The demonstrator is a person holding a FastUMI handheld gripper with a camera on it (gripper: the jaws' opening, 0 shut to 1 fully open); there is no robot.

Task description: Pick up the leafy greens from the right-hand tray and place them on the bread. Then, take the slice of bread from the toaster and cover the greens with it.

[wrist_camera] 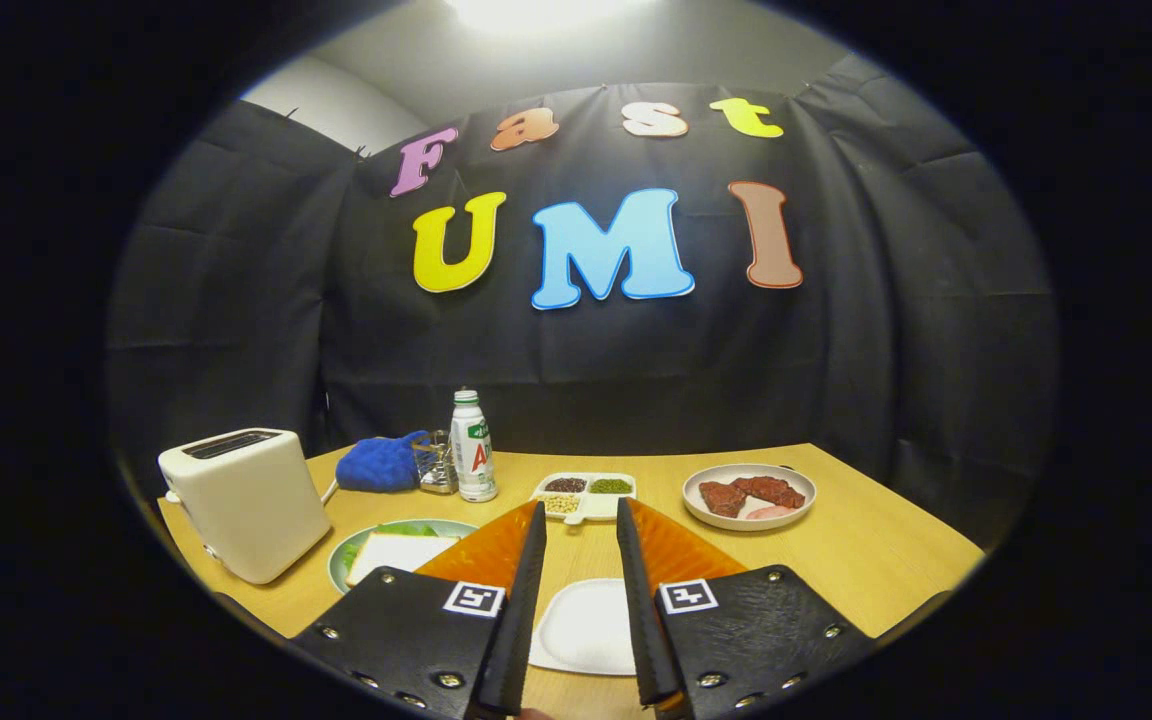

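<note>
Gripper [581, 520] sits nearest, its 2 fingers [528, 560] spread apart w/ a clear gap, holding nothing. Between the fingers, near the front edge of the light wooden table [866, 560], lies 1 empty white square-ish plate [586, 625].

Just left of the left finger: 1 pale green round plate [346, 555] carrying 1 white bread slice [396, 553] w/ green leafy greens [406, 529] showing from under its far side, partly hidden by the finger. Can't tell how many leaves.

Left edge of table: 1 cream boxy toaster [246, 500], dark slot on top; can't tell what's inside.

Back-left area, behind the green plate: 1 blue cloth mitt [381, 463], 1 small clear glass container [434, 465] touching/just beside it, and 1 upright white plastic bottle w/ green cap [473, 445] beside the glass.

Beyond the fingertips, mid-table: 1 white divided tray [586, 495], w/ 3 compartments showing fillings — dark grains, green bits, pale beans.

Right of that tray, toward the back-right corner: 1 round beige plate [748, 495] w/ approx. 2 reddish-brown meat pieces [746, 493] and 1 pink slice at the near rim.
</note>
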